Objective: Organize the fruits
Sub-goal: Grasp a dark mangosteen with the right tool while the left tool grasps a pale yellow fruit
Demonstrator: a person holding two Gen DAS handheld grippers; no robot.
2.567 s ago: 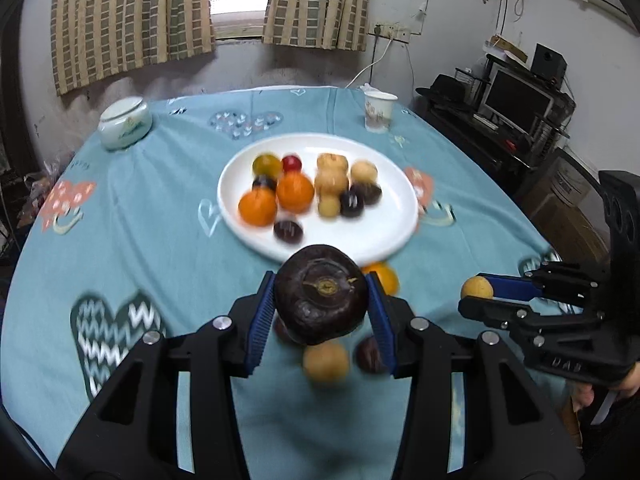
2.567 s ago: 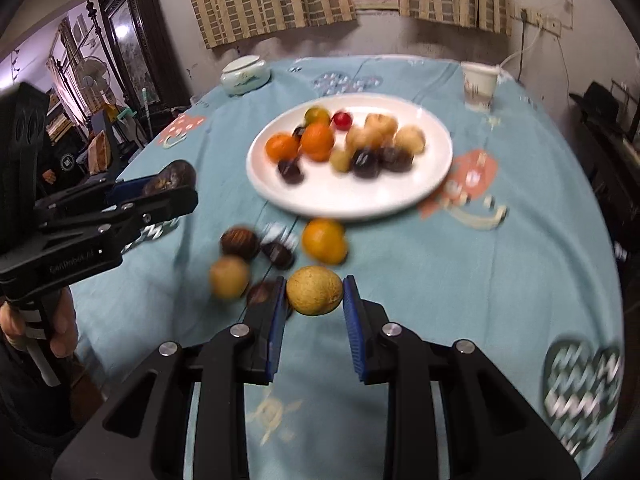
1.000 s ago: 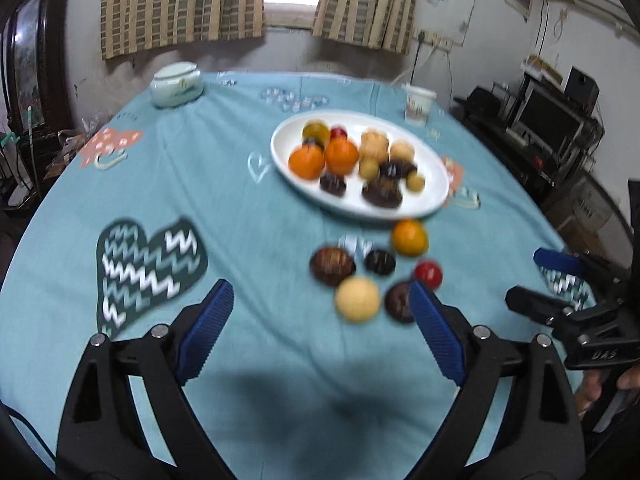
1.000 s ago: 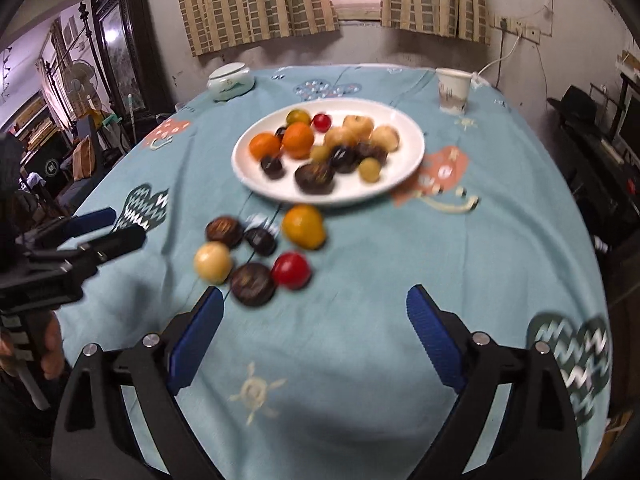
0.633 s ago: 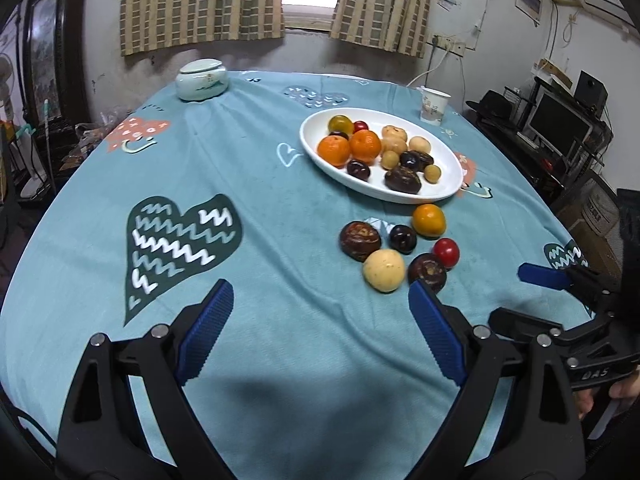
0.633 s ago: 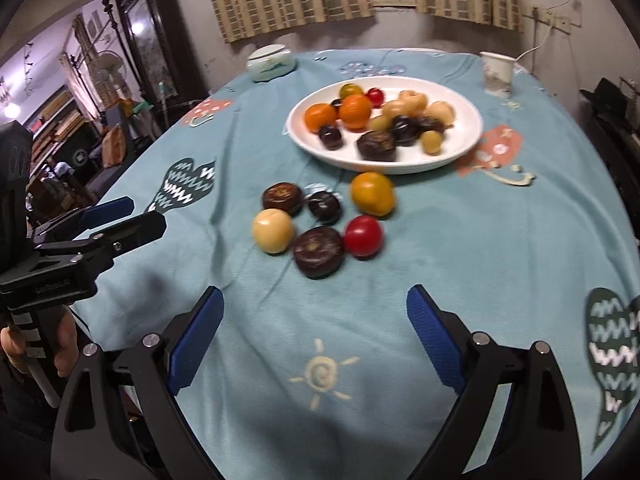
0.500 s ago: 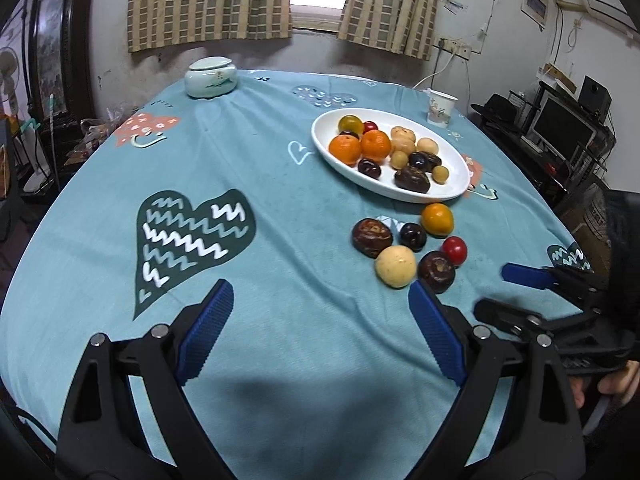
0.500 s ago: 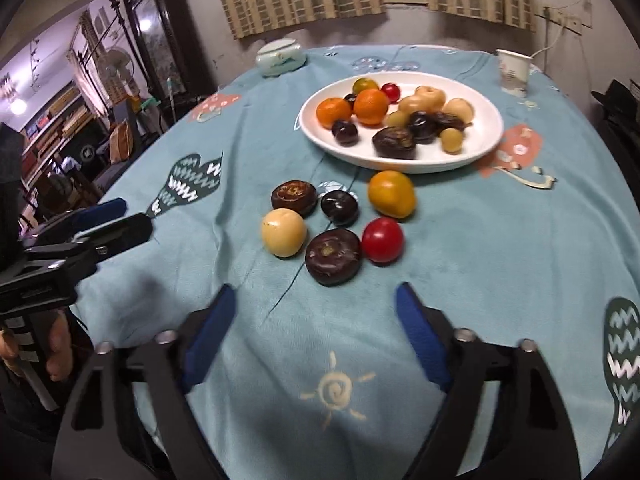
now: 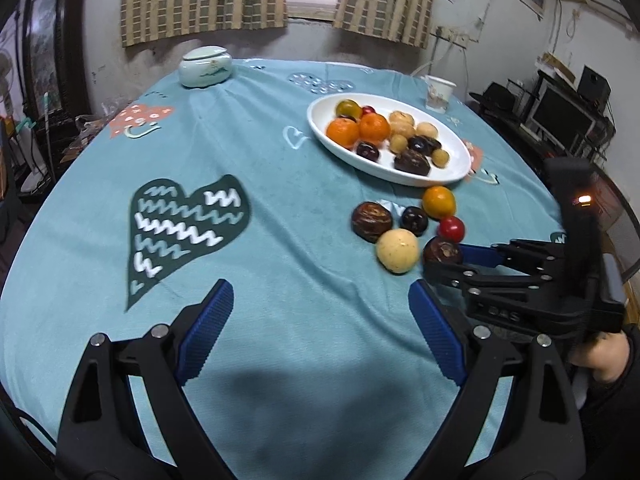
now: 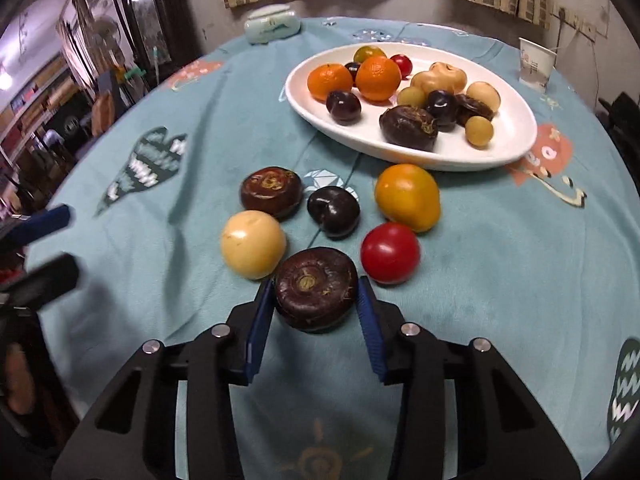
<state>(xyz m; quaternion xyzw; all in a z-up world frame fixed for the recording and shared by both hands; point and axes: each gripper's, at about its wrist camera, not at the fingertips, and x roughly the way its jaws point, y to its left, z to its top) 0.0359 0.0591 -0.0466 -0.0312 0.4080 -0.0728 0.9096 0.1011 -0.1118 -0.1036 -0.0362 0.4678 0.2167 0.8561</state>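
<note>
The right gripper (image 10: 316,300) has its blue-padded jaws on either side of a dark brown, flattened round fruit (image 10: 316,294); the pads look pressed against it, though whether it is lifted off the cloth I cannot tell. From the left wrist view that fruit (image 9: 442,251) is half hidden behind the black fingers (only its top shows). The left gripper (image 9: 320,332) hangs wide apart over bare cloth, holding nothing.

The surface is a round table under a teal cloth (image 10: 500,248) printed with zigzag hearts. Behind it are checked curtains, a window, and a desk with a monitor at the right.

Six fruits lie loose on the cloth: two dark brown flattened ones, one pale yellow ball (image 10: 253,245), one small dark plum (image 10: 334,211), one orange-yellow fruit (image 10: 408,197) and one red tomato (image 10: 390,253). The white oval plate (image 10: 512,136) beyond them holds roughly a dozen more, some overlapping and hard to separate. A lidded celadon jar (image 9: 206,67) and a paper cup (image 9: 438,89) stand farther back.
</note>
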